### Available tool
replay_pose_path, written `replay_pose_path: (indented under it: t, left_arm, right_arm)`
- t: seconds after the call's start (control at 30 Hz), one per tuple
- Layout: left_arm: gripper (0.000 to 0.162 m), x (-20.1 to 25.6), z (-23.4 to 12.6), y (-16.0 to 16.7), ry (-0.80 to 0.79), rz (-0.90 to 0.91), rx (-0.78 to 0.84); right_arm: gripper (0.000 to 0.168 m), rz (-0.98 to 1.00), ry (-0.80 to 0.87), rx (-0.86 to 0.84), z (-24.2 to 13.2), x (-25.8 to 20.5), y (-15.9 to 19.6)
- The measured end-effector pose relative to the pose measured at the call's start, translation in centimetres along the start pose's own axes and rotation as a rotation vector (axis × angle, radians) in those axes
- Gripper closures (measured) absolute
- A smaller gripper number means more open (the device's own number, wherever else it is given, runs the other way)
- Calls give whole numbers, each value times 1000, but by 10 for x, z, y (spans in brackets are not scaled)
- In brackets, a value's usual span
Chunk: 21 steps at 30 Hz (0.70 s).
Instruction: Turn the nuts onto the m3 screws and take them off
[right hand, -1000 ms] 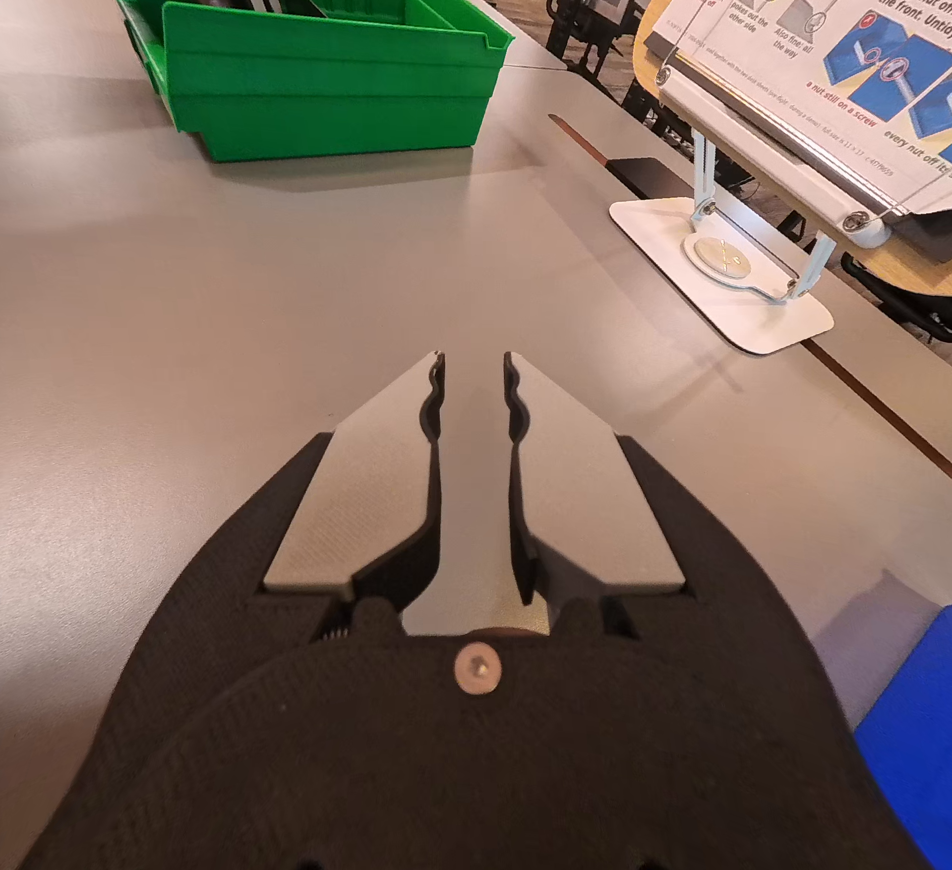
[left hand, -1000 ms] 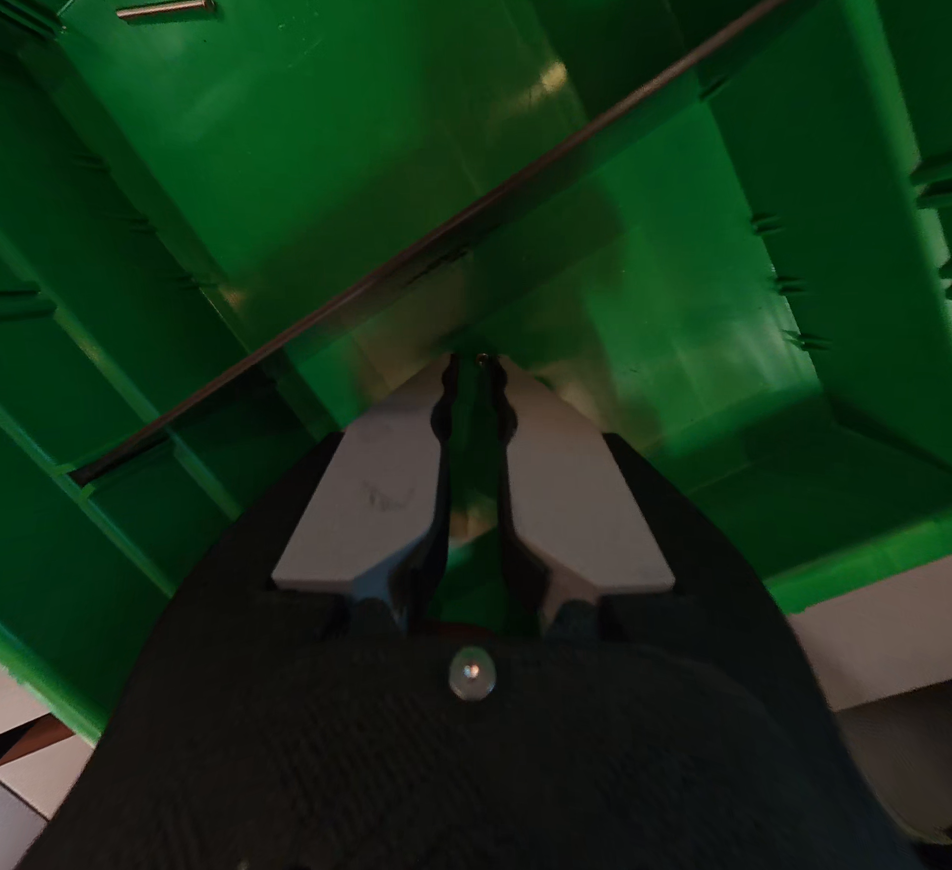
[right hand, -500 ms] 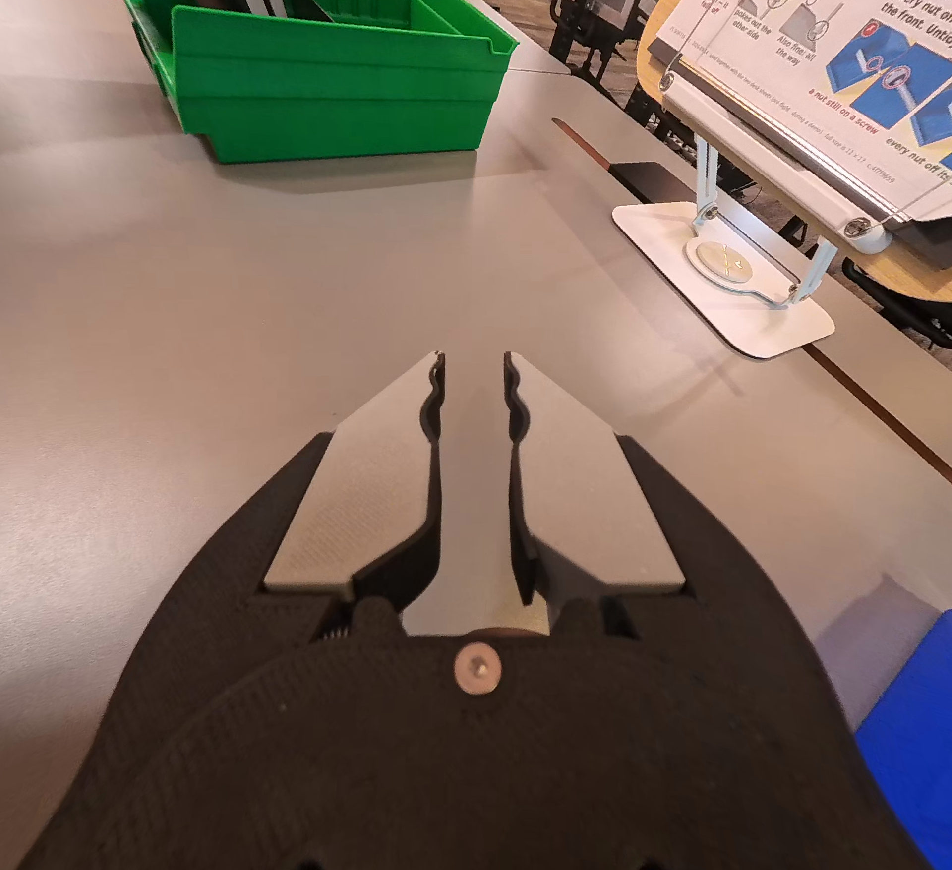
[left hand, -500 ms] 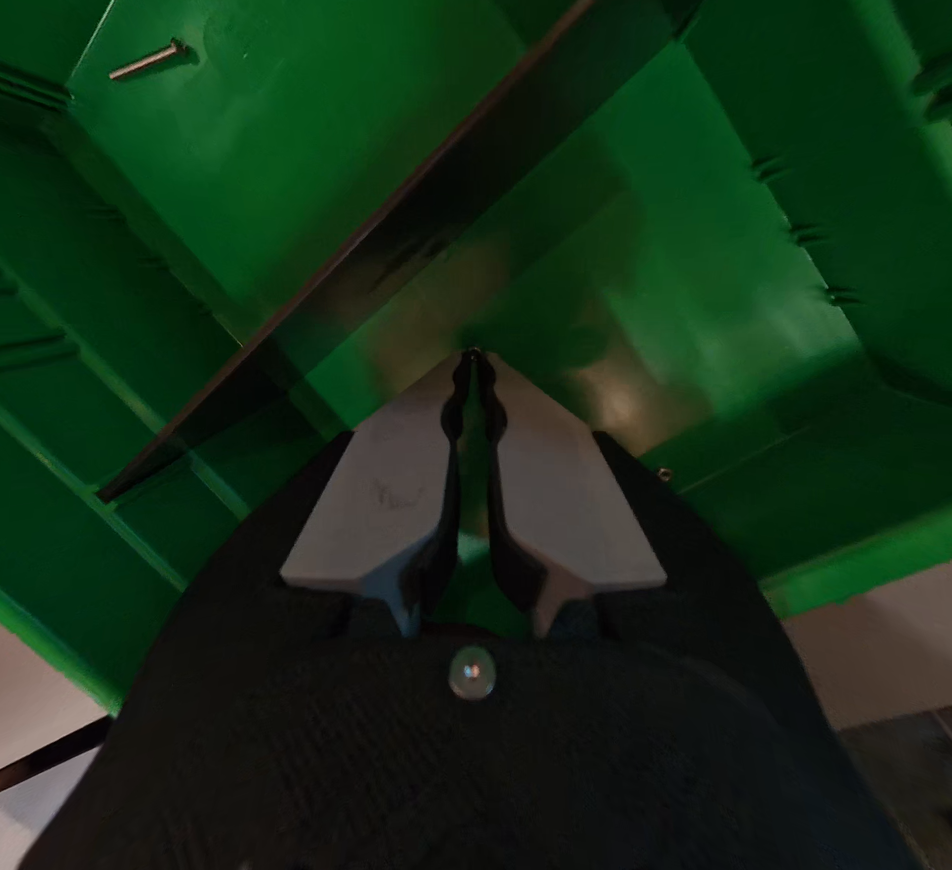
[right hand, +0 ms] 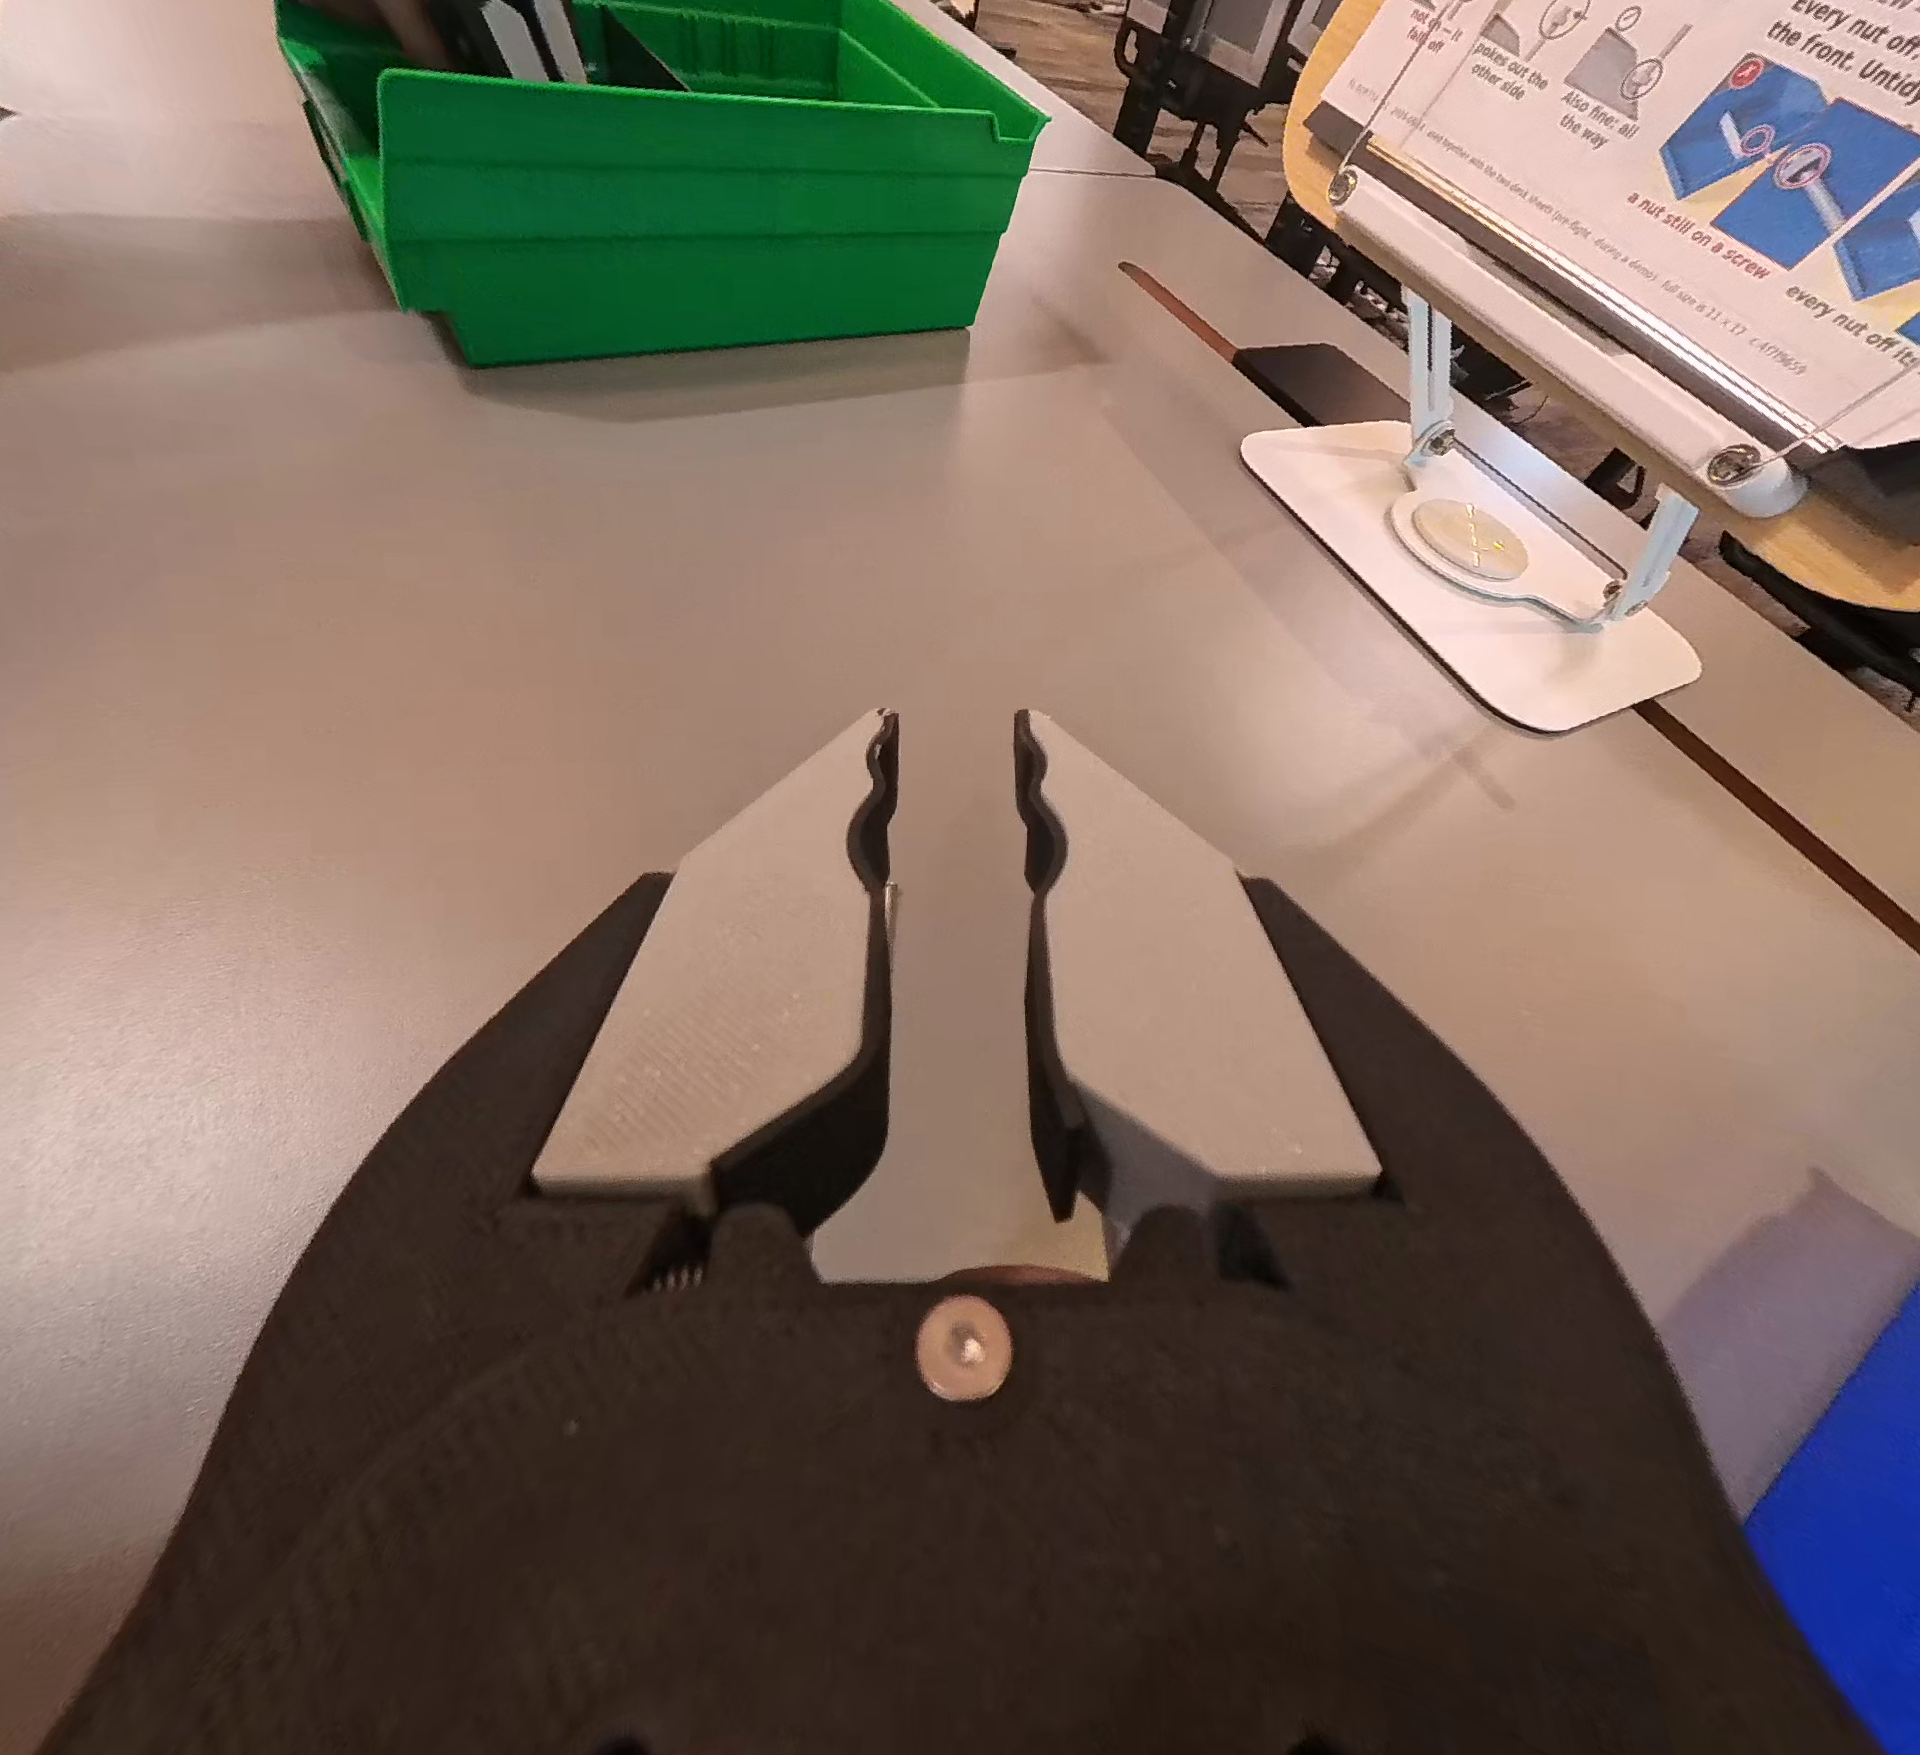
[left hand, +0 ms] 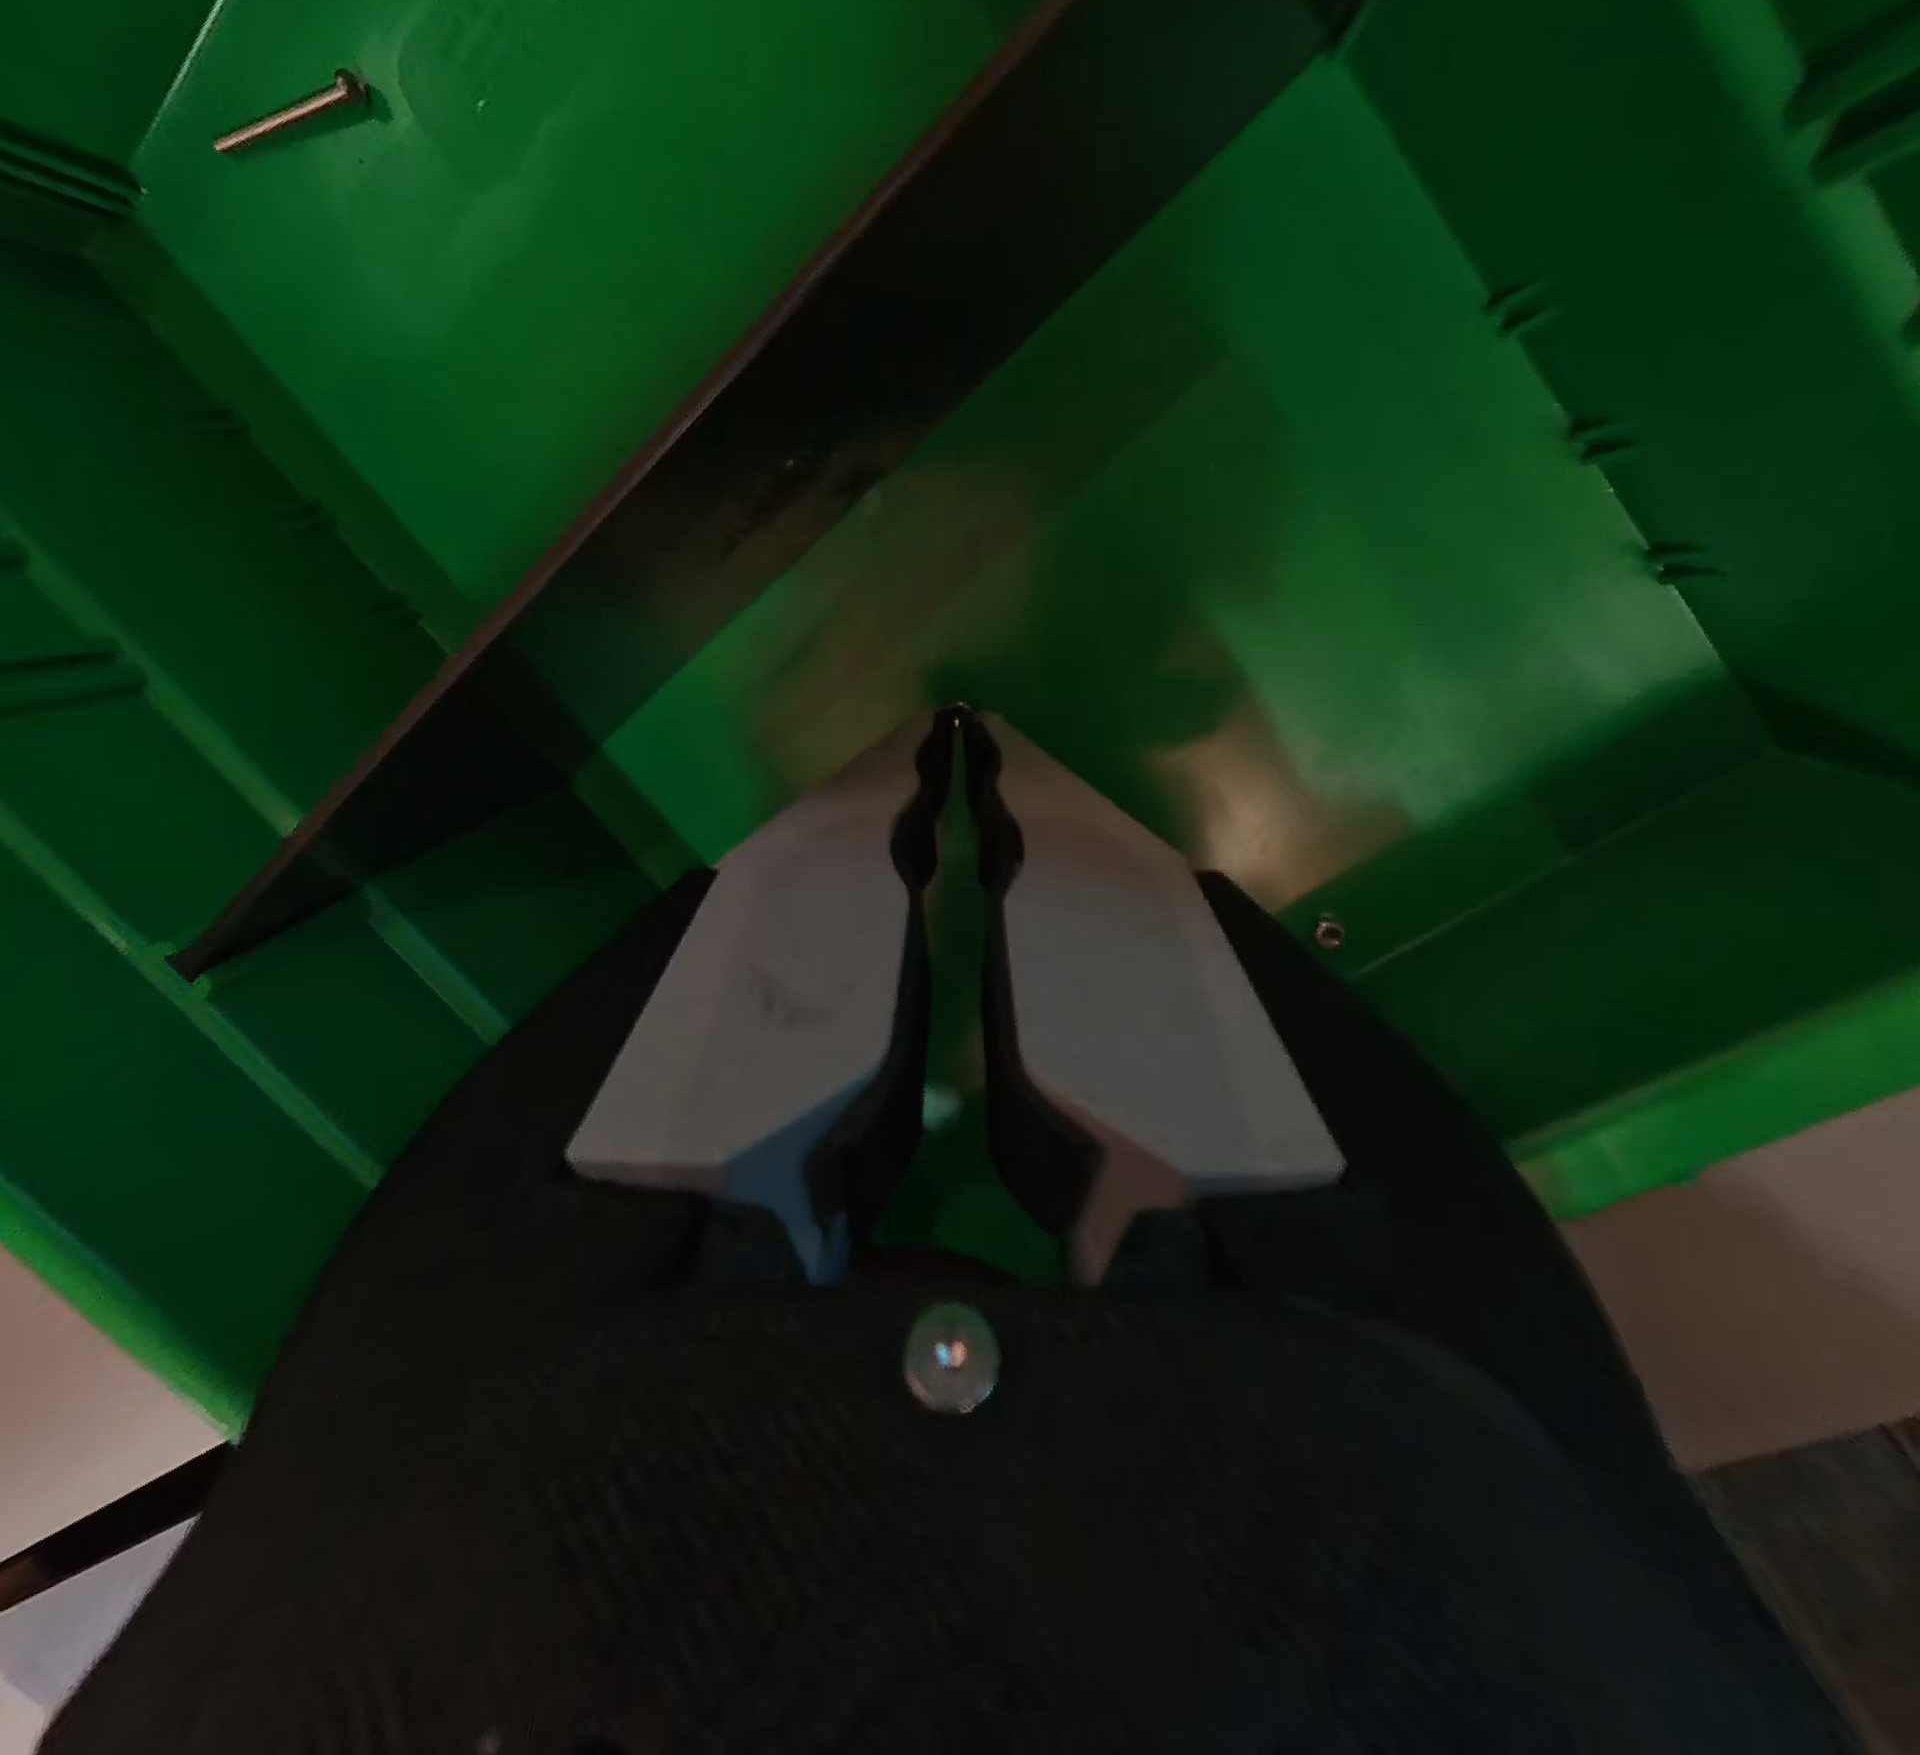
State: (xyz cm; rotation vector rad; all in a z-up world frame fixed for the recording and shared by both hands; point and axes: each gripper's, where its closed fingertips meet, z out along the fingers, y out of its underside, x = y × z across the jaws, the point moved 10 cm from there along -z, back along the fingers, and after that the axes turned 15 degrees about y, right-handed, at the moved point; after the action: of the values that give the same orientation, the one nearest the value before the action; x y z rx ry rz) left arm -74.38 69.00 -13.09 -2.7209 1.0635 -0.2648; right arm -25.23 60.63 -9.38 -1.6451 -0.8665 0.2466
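This is looking like a work room or lab. A big grey table is holding a green parts bin, and a picture sheet is sitting on a white stand. More desks and chairs are standing behind.

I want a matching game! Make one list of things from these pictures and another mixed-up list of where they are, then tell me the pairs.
Things:
1. long screw
2. small nut
3. left tongs
4. right tongs

Places:
A. above the bare grey table, open
B. far compartment of the green bin, behind the dark divider
C. tips nearly together, low inside the bin's near compartment
D. bin floor beside the left tongs' black body

Pairs: 1-B, 2-D, 3-C, 4-A
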Motion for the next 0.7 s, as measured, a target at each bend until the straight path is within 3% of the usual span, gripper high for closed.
replay_pose_path:
  t: [0.7]
  left_arm:
    - [161, 8, -36, -7, -38, 38, 49]
  right_arm:
    - [149, -5, 0, -4, 1, -1, 0]
